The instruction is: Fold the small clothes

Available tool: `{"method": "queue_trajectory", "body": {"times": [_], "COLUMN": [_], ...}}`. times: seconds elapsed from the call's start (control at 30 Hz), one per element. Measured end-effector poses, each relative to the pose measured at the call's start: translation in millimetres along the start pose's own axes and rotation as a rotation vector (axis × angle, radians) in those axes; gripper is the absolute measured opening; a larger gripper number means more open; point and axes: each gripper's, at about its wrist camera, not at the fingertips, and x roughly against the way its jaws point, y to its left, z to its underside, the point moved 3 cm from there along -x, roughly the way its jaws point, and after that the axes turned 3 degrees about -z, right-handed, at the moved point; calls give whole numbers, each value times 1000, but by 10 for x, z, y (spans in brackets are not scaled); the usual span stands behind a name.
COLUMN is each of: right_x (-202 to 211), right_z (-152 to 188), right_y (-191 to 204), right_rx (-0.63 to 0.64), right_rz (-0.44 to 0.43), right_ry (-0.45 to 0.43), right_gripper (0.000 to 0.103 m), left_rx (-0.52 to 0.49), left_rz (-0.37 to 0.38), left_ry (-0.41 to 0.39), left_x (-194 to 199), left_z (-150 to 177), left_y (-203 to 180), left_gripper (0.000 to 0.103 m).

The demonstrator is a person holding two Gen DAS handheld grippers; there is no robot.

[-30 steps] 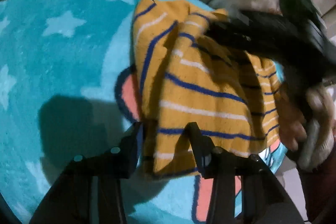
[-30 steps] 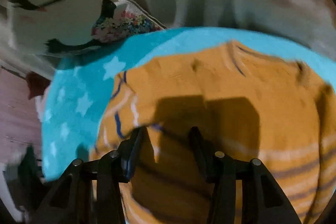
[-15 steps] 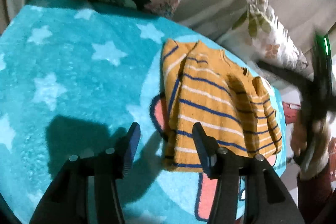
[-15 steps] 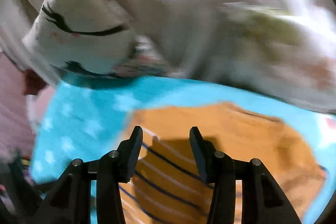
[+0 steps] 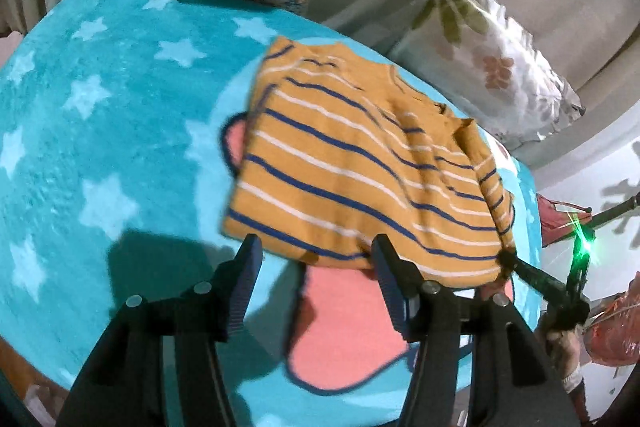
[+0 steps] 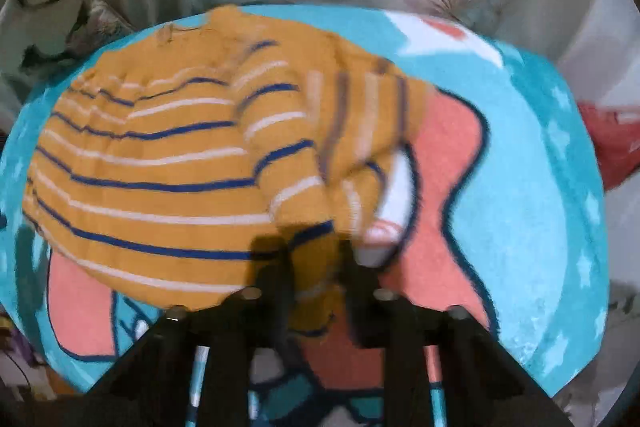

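A mustard striped sweater (image 5: 352,167) lies partly folded on a teal star blanket (image 5: 100,115). Your right gripper (image 6: 316,259) has its jaws closed on the sweater's sleeve cuff, at the garment's near right corner. Your left gripper (image 5: 316,255) hangs over the sweater's near hem, jaws wide apart, holding nothing. Carry the sleeve across the sweater's body, low and taut, then lay it flat.

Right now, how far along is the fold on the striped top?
Partly done: the top lies on the blanket with one side already turned in. In hand: the right claw is shut on a sleeve or edge of it. The left claw is open at the hem, holding nothing. Left: lay that part over, then fold the body.
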Motion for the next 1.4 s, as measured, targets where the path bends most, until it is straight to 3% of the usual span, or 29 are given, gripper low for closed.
{"method": "queue_trajectory", "body": {"times": [0.1, 0.13, 0.17, 0.27, 0.33, 0.43, 0.57, 0.63, 0.73, 0.8, 0.83, 0.9, 0.93, 0.97, 1.03, 1.07, 1.13, 1.27, 1.4], "right_x": [-51, -58, -32, 202, 365, 463, 94, -173, -468, -594, -652, -721, -743, -716, -519, -392, -215, 52, 214], "right_z": [-13, 13, 22, -16, -112, -356, -475, -580, -813, -1072, -1235, -1390, -1456, -1469, -1450, -1419, -1339, -1033, -653], "right_y": [-682, -890, -1058, -1216, -1083, -485, 480, 806, 891, 737, 535, 214, 14, -73, -207, -265, -401, -729, -775], "right_rx": [-215, -264, -290, -341, -281, -129, 97, 196, 199, 148, 104, 31, -14, -33, -32, -18, -29, -105, -153], "right_rz": [-27, 56, 77, -22, -66, -237, -405, -383, -357, -314, -212, -124, -122, -129, -64, -36, -50, -104, -231], "right_ry": [-15, -5, -13, -88, -146, -192, -74, -43, -32, -59, -87, -114, -100, -93, -151, -189, -211, -210, -195], "right_gripper": [25, 26, 26, 27, 27, 27, 27, 27, 27, 25, 25, 23, 17, 17, 33, 36, 42, 44, 44], "left_rx": [1, 6, 14, 46, 63, 84, 84, 85, 100, 120, 131, 159, 167, 175, 182, 182, 174, 126, 71], "left_rz": [-14, -17, -20, -41, -53, -62, -80, -99, -131, -153, -160, -172, -174, -176, -175, -174, -158, -125, -107], "left_ry": [-22, -27, -30, -34, -34, -35, -51, -58, -66, -76, -80, -89, -90, -91, -90, -87, -73, -47, -8], "left_x": [52, 64, 73, 95, 100, 113, 178, 224, 317, 391, 420, 480, 495, 504, 498, 486, 430, 285, 92], "left_z": [97, 126, 154, 251, 291, 326, 372, 397, 443, 469, 476, 492, 497, 497, 488, 482, 460, 409, 388], "left_y": [-160, -184, -200, -218, -214, -224, -271, -269, -217, -144, -110, -16, 14, 37, 56, 50, 0, -208, -445], "left_gripper": [56, 56, 56, 56, 56, 57, 58, 58, 59, 60, 61, 61, 61, 61, 61, 61, 62, 62, 62]}}
